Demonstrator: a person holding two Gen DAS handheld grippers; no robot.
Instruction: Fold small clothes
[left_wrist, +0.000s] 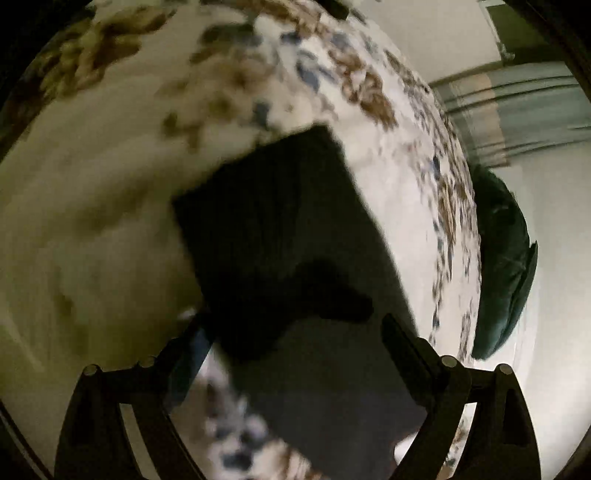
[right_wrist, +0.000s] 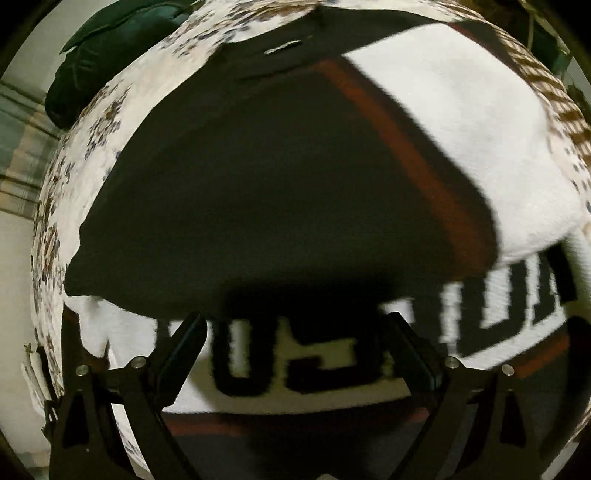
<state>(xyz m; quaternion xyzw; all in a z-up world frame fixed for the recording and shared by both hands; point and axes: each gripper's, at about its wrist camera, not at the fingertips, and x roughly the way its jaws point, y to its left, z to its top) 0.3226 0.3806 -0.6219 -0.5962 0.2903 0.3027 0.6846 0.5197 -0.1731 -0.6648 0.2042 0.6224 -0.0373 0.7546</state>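
Black folded garment (left_wrist: 280, 236), a flat dark cloth rectangle, lying on a bed covered by a white bedspread with brown and blue floral print (left_wrist: 376, 77). In the left wrist view the left gripper (left_wrist: 295, 332) hangs over the near end of this garment with its black fingers spread wide; no cloth is pinched between them, and the picture is blurred. In the right wrist view a black cloth panel (right_wrist: 280, 177) lies over a white knitted garment with a rust-red stripe and large black block letters (right_wrist: 461, 122); the white piece shows beyond the panel's right edge and below its near edge. Whether this panel is the same garment as in the left view cannot be told. The right gripper (right_wrist: 295, 336) stands released above the lettered strip, jaws wide apart, nothing grasped. A dark green cushion (right_wrist: 110, 48) sits beyond the bedspread's edge, at upper left of the panel. Past it, a pale wall (left_wrist: 443, 33).
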